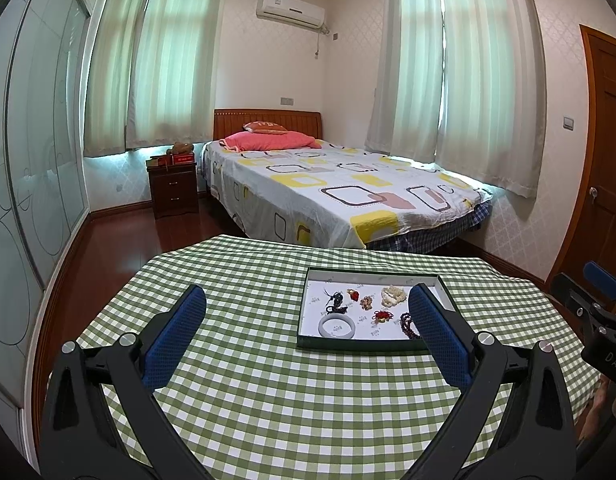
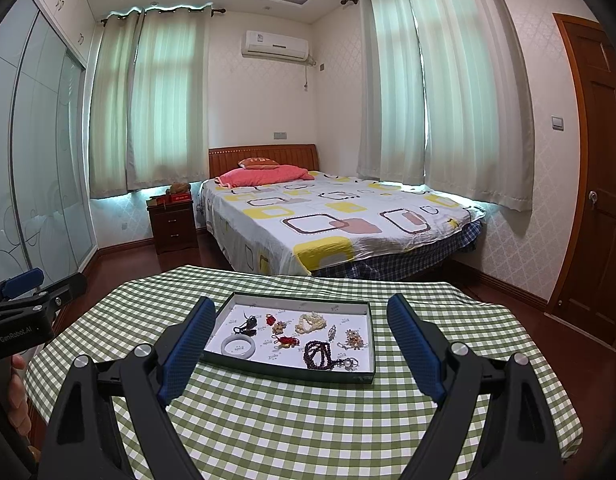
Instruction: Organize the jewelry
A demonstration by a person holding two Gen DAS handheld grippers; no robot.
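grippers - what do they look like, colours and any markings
Both the left gripper and right gripper have black plastic frames, silver round bolts and blue textured pads on the fingers. White lettering on the left body reads GenRobot.AI.

both the left gripper (image 1: 305, 312) and the right gripper (image 2: 299, 322) point slightly downward, fingers spread wide, holding nothing.

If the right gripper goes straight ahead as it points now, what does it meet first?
Probably the tray: its near rim lies between the open jaws of the right gripper, nothing before it but checked tablecloth. Depth is uncertain.
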